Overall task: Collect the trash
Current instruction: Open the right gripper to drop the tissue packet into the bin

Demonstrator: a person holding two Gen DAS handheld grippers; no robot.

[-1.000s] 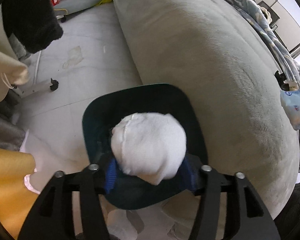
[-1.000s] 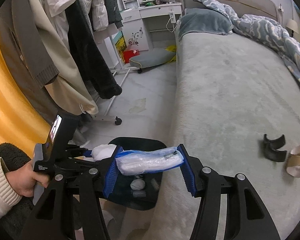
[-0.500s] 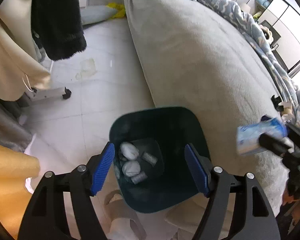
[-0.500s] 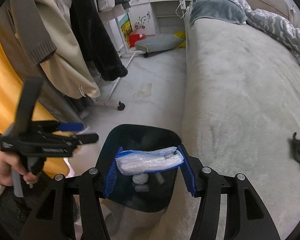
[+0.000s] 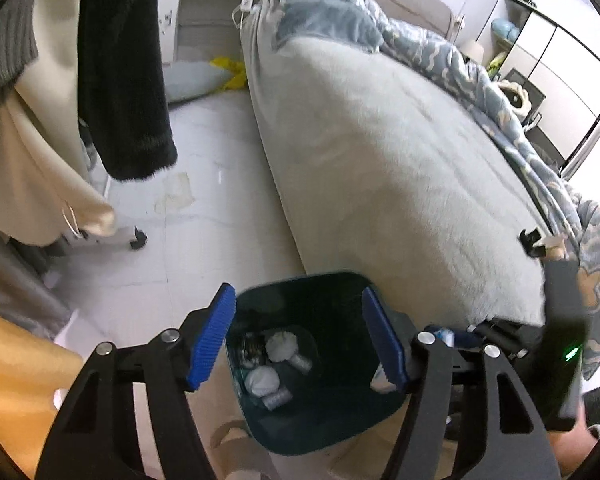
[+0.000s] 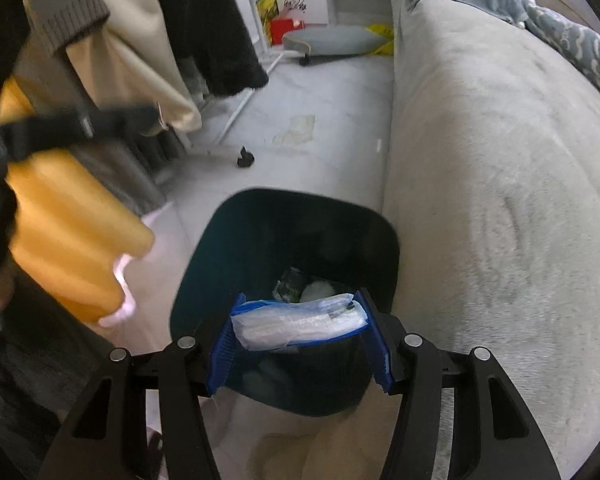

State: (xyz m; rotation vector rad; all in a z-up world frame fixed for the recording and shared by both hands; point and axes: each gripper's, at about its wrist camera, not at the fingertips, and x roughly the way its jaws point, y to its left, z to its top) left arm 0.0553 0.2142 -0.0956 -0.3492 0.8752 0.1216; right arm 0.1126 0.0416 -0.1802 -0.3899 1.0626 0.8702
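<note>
A dark teal waste bin (image 5: 342, 420) stands on the floor against the bed, with white tissue wads (image 5: 280, 346) and small scraps at its bottom. My left gripper (image 5: 296, 304) hovers above it, its jaws closing with nothing between them. In the right wrist view my right gripper (image 6: 300, 306) is shut on a clear plastic tissue packet (image 6: 300, 322), held over the near side of the bin (image 6: 300, 196). The left gripper shows there only as a blurred dark bar (image 6: 72, 124). A black curved piece (image 5: 530, 240) lies on the bed's far edge.
The grey bed (image 5: 400, 160) fills the right side, its blue quilt (image 5: 440, 52) bunched at the far end. Coats on a wheeled rack (image 5: 136, 240) hang at left. An orange cloth (image 6: 68, 232) hangs beside the bin. Slippers (image 5: 228, 436) lie by the bin's base.
My left gripper let the white wad fall into the bin, then rose and tilted up. My right gripper came down and in over the bin, still holding the packet.
</note>
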